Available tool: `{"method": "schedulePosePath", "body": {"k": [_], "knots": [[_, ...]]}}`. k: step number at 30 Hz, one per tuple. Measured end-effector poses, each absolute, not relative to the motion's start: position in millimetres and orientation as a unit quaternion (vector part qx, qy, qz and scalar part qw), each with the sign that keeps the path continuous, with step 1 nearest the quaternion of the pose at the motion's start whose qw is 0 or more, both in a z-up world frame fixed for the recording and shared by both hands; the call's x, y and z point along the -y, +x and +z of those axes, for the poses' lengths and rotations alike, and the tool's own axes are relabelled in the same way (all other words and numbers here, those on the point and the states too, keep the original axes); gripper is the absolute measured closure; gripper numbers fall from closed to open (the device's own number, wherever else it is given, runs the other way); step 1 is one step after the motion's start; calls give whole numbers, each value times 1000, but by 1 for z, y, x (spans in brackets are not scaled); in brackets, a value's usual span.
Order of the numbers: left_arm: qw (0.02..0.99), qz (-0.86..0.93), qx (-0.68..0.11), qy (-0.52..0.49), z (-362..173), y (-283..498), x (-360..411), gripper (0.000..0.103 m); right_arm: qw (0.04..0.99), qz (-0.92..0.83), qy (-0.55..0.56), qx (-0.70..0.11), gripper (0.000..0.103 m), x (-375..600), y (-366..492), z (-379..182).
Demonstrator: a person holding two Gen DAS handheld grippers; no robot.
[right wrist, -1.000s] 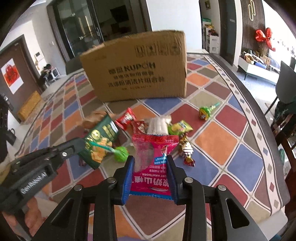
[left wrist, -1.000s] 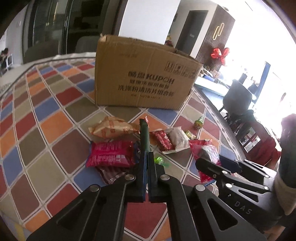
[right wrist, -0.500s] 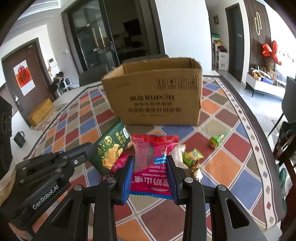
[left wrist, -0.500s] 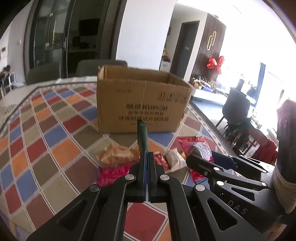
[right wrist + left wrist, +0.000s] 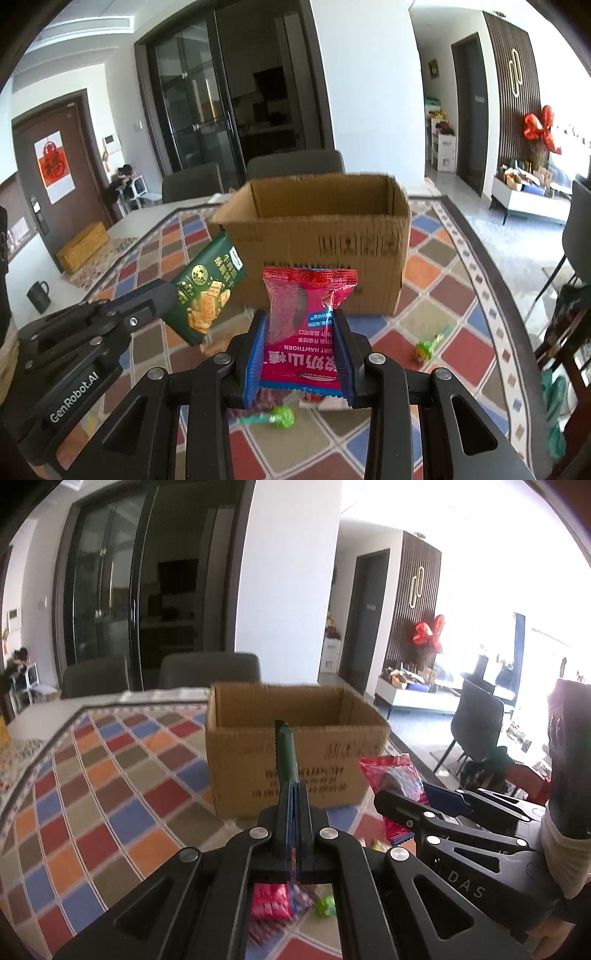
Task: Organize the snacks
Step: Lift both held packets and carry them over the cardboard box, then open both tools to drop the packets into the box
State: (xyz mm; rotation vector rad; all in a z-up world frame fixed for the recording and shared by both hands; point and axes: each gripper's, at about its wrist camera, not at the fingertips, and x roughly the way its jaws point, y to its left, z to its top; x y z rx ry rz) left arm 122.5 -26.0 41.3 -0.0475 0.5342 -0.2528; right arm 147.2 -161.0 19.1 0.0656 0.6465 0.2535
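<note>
My left gripper is shut on a dark green cracker packet, seen edge-on in the left wrist view. The right wrist view shows that packet's printed face sticking up out of the left gripper. My right gripper is shut on a red hawthorn snack packet, held upright between its blue pads. The same red packet and right gripper appear at the right of the left wrist view. An open cardboard box stands just beyond both packets; its inside bottom is hidden. Both packets hang above the table, short of the box.
A chequered tablecloth covers the table. Loose snacks lie below the grippers: a pink packet, a green lollipop and a green-wrapped sweet. Two grey chairs stand behind the box. The table's edge runs along the right.
Both grippers have risen with their packets still held. The box's open top has come into view, and the loose snacks on the table have dropped low in both views.
</note>
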Motion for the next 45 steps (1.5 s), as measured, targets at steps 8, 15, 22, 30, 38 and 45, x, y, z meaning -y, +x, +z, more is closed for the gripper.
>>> {"method": "schedulePosePath", "body": {"k": [8,15,22,30,38,45], "knots": [[964,-122,-235,-12,68,152,24,100,948,123,29,-291,68,158,173,44],[967,-126,-222,-1,90,185,25,100,956,112,23,-270,68,157,209,67],[962,-124,-243,6,92,232,27,100,954,94,26,-284,68,158,256,77],[946,-115,-302,12,74,291,29,100,943,72,10,-324,68,156,297,66],[941,-91,-325,12,65,292,23,70,937,55,15,-344,46,161,310,58],[946,-69,-315,24,70,256,15,52,939,69,10,-338,43,159,285,58]]}}
